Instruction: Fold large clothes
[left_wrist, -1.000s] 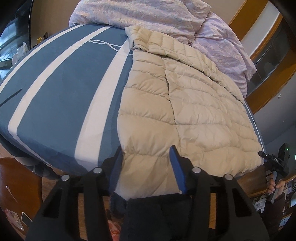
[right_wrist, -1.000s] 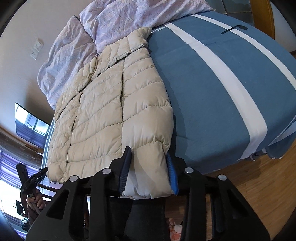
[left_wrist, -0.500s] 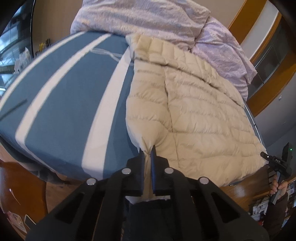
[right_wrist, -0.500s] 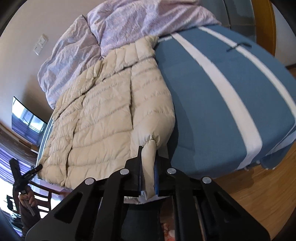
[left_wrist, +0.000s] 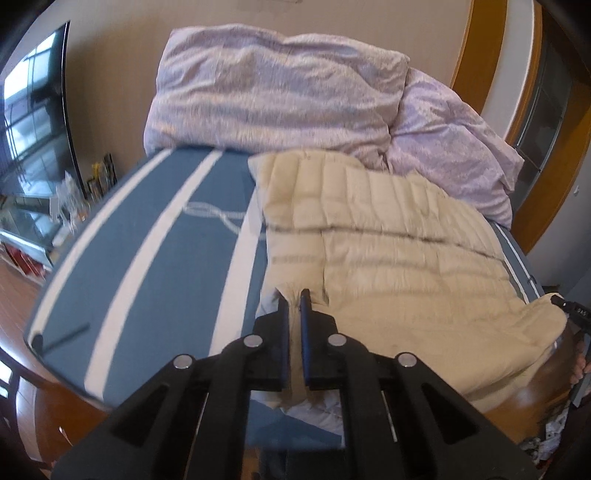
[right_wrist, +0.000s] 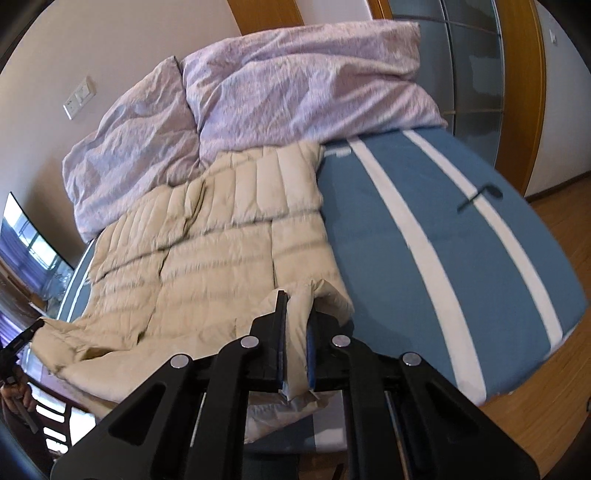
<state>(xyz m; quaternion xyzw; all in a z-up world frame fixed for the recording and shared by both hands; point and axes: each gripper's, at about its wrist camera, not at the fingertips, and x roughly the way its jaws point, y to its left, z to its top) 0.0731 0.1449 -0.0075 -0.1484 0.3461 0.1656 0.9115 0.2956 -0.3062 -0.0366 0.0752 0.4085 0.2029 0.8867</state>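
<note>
A beige quilted puffer jacket (left_wrist: 388, 240) lies flat on the blue, white-striped bed cover (left_wrist: 159, 258), collar toward the pillows. My left gripper (left_wrist: 293, 297) is shut on the hem corner nearest it and holds that corner lifted, so the grey lining shows underneath. In the right wrist view the same jacket (right_wrist: 221, 251) spreads to the left, and my right gripper (right_wrist: 295, 304) is shut on the other hem corner, a puffy fold pinched between its blue pads. The hem between the two corners sags along the bed's near edge.
A crumpled lilac duvet (left_wrist: 277, 85) is heaped at the head of the bed, touching the jacket's collar. A screen (left_wrist: 33, 110) stands at the left wall. Wooden floor (right_wrist: 546, 387) runs beside the bed cover (right_wrist: 443, 240). A wooden door frame (left_wrist: 480, 74) stands behind.
Both grippers went from open around the hem corners to shut on them, then rose, lifting the jacket's hem off the bed edge. Both views now look further up the bed.
</note>
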